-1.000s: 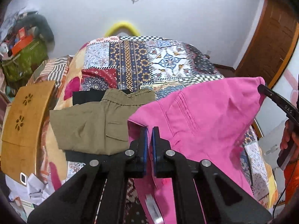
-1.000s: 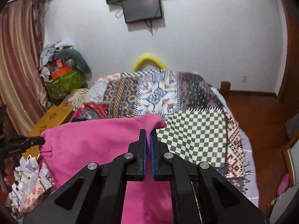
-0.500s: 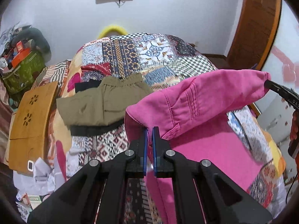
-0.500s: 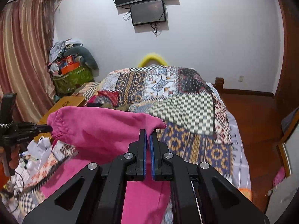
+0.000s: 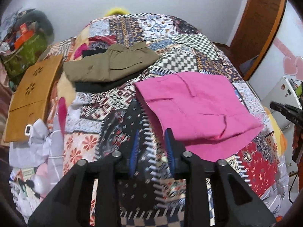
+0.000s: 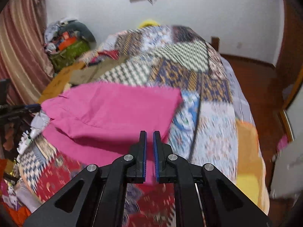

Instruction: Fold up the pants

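Note:
The pink pants (image 5: 195,109) lie folded over on the patchwork bedspread (image 5: 117,113), near its front right. My left gripper (image 5: 151,141) is open and empty, just to the left of the pants' near corner. In the right wrist view the pink pants (image 6: 113,113) lie ahead and to the left. My right gripper (image 6: 149,145) hangs over their near edge with a narrow gap between its pads, and nothing is held in it. The right wrist view is blurred by motion.
Folded olive pants (image 5: 111,64) lie on a black garment (image 5: 98,86) at the bed's back left. A wooden lap table (image 5: 30,94) leans at the left edge. A green bag (image 5: 24,56) with clutter stands by the wall. A door (image 5: 261,22) is at the right.
Both grippers held the pink pants up by their edge, then lowered them onto the bed and let go. The left gripper opened wide; the right opened slightly and drew back.

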The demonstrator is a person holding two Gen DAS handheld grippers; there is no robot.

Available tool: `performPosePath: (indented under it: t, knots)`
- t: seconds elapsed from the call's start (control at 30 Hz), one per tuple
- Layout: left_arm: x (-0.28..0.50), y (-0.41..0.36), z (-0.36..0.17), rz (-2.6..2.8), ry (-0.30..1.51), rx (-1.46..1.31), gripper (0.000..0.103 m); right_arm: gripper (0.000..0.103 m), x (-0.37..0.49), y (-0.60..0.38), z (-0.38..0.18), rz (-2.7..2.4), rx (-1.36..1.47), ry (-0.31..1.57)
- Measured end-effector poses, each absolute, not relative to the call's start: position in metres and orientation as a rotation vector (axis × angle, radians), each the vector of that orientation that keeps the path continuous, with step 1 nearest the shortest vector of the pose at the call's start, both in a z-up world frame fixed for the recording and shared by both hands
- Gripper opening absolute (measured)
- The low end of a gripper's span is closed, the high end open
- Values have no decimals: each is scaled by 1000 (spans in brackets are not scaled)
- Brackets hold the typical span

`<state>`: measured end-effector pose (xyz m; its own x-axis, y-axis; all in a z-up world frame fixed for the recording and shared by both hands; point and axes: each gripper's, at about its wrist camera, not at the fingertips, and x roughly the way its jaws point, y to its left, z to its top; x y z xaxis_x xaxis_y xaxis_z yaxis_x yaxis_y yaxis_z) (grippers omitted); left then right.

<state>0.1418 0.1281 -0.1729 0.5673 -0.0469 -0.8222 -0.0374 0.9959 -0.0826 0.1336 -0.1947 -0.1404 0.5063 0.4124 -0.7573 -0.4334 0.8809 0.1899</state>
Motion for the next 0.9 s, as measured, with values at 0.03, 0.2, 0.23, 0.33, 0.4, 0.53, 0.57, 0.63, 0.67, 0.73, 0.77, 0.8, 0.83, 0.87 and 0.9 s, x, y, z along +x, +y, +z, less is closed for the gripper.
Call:
performPosePath:
  t: [0.03, 0.2, 0.23, 0.33, 0.4, 0.53, 0.57, 0.63, 0.67, 0.73, 0.77, 0.8, 0.83, 0.87, 0.9]
  knots:
    - [140, 129, -171, 5, 966, -86, 36, 9, 131, -198, -144, 495, -26, 918]
    - [136, 119, -153, 18, 887, -31, 73, 39, 115, -199, -136, 473, -39, 890]
    - [136, 113, -150, 14, 872, -11, 79, 43, 112, -197, -132, 478, -42, 870]
    - [140, 97, -147, -19, 866, 36, 92, 57, 109, -185, -122, 503, -45, 836]
    - [144, 85, -150, -53, 882, 66, 95, 63, 109, -173, -118, 538, -43, 828]
    - [151, 60, -169, -109, 943, 140, 95, 67, 106, -148, -122, 603, -69, 832]
    - [152, 56, -173, -114, 952, 151, 95, 67, 106, -140, -124, 624, -80, 836]
    - [157, 46, -185, -133, 989, 191, 95, 67, 104, -130, -130, 651, -93, 847]
    - [159, 43, -190, -135, 1001, 209, 95, 67, 105, -122, -134, 670, -103, 859]
    - [164, 33, -200, -138, 1019, 258, 95, 67, 104, -113, -141, 691, -117, 876]
    - [165, 31, -203, -142, 1022, 273, 95, 67, 105, -107, -146, 704, -126, 887]
    - [167, 28, -205, -144, 1024, 284, 95, 67, 105, -103, -149, 712, -133, 895]
    - [170, 27, -207, -144, 1026, 291, 95, 67, 106, -99, -151, 722, -139, 903]
    - [175, 26, -207, -142, 1028, 289, 95, 67, 107, -93, -156, 736, -148, 912]
    - [177, 26, -206, -143, 1028, 283, 95, 67, 108, -90, -158, 744, -154, 918]
